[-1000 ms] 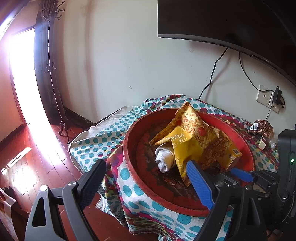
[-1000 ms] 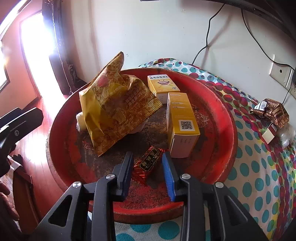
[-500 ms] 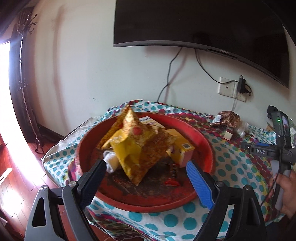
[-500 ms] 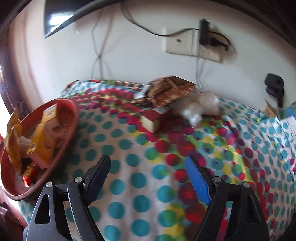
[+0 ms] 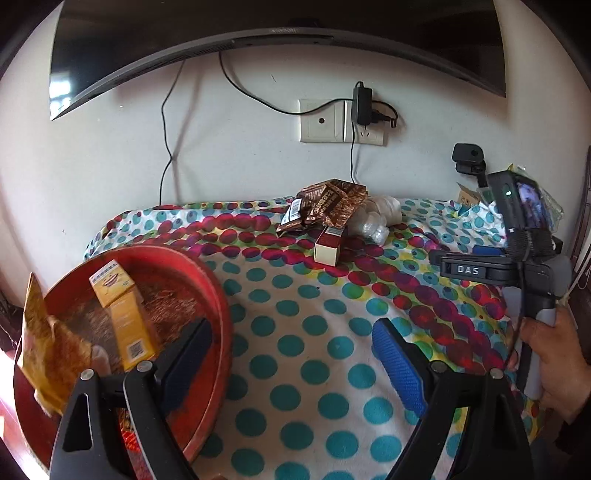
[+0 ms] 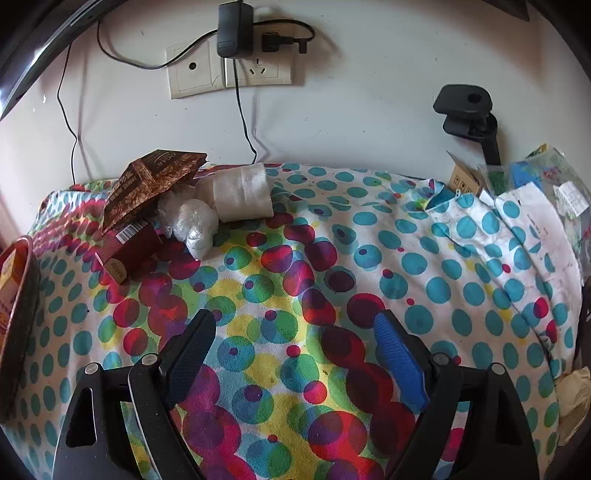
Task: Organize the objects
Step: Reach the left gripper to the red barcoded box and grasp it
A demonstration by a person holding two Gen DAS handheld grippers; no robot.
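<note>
A red round tray [image 5: 218, 295] at the left of the dotted tablecloth holds two yellow boxes [image 5: 127, 325] and a yellow snack bag [image 5: 48, 350]. Against the wall lie a brown snack packet [image 5: 325, 206] [image 6: 147, 184], a dark red box [image 5: 328, 245] [image 6: 127, 247], a crumpled clear plastic wrap [image 6: 194, 225] and a white cloth roll [image 6: 242, 192]. My left gripper [image 5: 291, 347] is open and empty above the cloth, right of the tray. My right gripper [image 6: 295, 339] is open and empty over the cloth, short of the pile; its body shows in the left wrist view [image 5: 517, 266].
A wall socket [image 6: 229, 70] with a black adapter and cables sits above the pile. A black clamp mount [image 6: 465, 107] and papers and bags [image 6: 535, 192] are at the right. A TV [image 5: 258, 26] hangs above. The tray's edge [image 6: 18, 295] is at the left.
Both grippers have swung right, away from the tray and toward the pile by the wall. The right gripper, nearly closed over a small red packet in the tray, has opened and left it there.
</note>
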